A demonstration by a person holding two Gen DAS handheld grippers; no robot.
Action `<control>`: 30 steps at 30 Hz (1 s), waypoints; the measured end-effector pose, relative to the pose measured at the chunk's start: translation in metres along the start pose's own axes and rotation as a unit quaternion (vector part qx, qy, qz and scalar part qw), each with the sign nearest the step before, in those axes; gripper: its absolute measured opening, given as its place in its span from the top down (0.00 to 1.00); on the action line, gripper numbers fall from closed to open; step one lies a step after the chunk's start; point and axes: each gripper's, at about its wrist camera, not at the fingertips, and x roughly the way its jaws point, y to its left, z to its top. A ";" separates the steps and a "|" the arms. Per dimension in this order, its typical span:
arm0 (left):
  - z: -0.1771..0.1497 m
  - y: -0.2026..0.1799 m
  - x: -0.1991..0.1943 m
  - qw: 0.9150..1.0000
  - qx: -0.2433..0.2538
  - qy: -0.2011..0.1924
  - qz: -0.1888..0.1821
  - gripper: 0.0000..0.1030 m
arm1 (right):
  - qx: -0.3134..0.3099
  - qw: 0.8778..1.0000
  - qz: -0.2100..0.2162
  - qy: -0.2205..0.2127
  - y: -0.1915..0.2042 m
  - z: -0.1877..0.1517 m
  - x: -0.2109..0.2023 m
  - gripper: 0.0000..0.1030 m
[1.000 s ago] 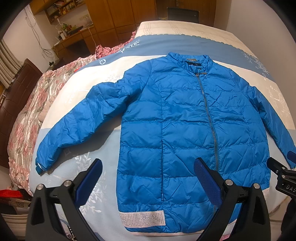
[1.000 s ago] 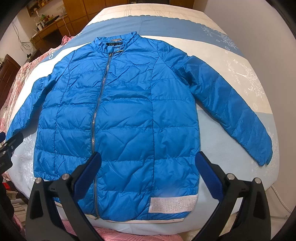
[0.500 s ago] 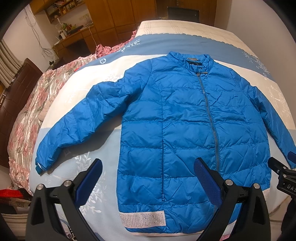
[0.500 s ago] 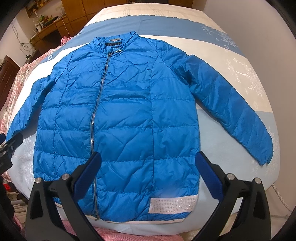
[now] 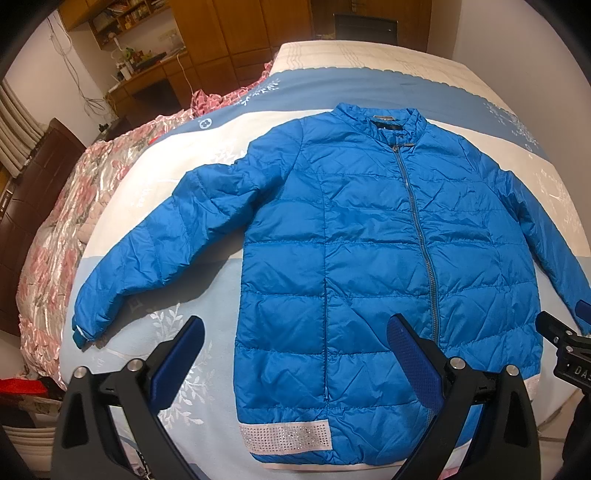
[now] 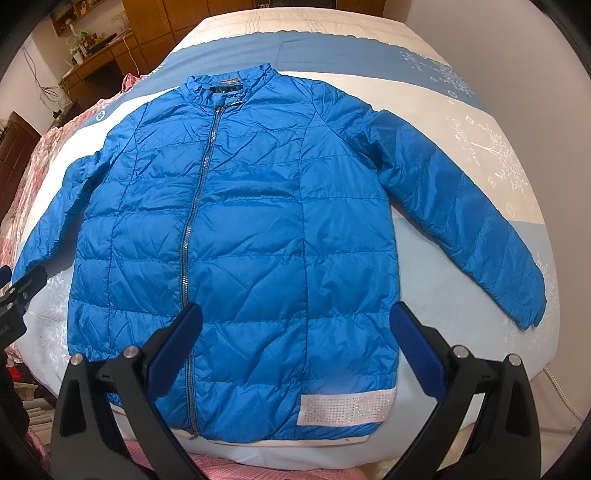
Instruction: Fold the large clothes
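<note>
A blue quilted puffer jacket (image 5: 369,251) lies flat and zipped on the bed, collar far, hem near, both sleeves spread out to the sides; it also shows in the right wrist view (image 6: 240,240). My left gripper (image 5: 295,350) is open and empty above the hem's left part. My right gripper (image 6: 295,339) is open and empty above the hem's right part. The left sleeve cuff (image 5: 86,328) lies near the bed's left side. The right sleeve cuff (image 6: 524,314) lies near the bed's right side. Each gripper's tip shows at the edge of the other's view.
The bed has a blue and white bedspread (image 5: 177,321). A pink floral quilt (image 5: 66,221) is bunched along its left side. A desk (image 5: 147,77) and wooden cabinets (image 5: 240,29) stand at the back. A white wall (image 6: 535,74) runs along the right.
Both grippers have drifted very slightly; the jacket has not moved and both grippers stay open.
</note>
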 end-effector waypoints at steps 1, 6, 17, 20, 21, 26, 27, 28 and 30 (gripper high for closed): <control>0.000 0.000 0.000 1.000 0.000 0.000 0.000 0.04 | 0.000 1.000 0.000 0.000 0.000 0.000 0.000 0.03; 0.000 0.000 -0.001 1.000 0.000 0.000 0.000 0.04 | -0.001 1.000 0.000 -0.001 0.000 0.000 0.000 0.03; 0.007 -0.016 0.007 1.000 0.012 0.006 -0.013 0.04 | 0.033 0.999 0.014 -0.005 -0.037 -0.004 0.007 0.03; 0.015 -0.028 0.014 0.999 0.014 0.012 -0.026 0.04 | 0.072 0.997 0.008 -0.008 -0.079 -0.007 0.010 0.03; 0.021 -0.034 0.017 0.999 0.015 0.012 -0.033 0.04 | 0.087 0.996 0.004 -0.010 -0.095 -0.008 0.009 0.03; 0.050 -0.081 0.019 0.997 0.038 -0.004 -0.062 0.04 | 0.170 0.984 -0.047 -0.017 -0.209 -0.016 0.007 0.03; 0.059 -0.096 0.019 0.997 0.047 -0.009 -0.066 0.04 | 0.185 0.981 -0.052 -0.018 -0.230 -0.017 0.007 0.03; 0.065 -0.107 0.019 0.996 0.053 -0.013 -0.069 0.04 | 0.201 0.978 -0.059 -0.015 -0.253 -0.020 0.009 0.03; 0.080 -0.135 0.021 0.994 0.066 -0.022 -0.080 0.04 | 0.233 0.970 -0.069 -0.006 -0.302 -0.026 0.014 0.03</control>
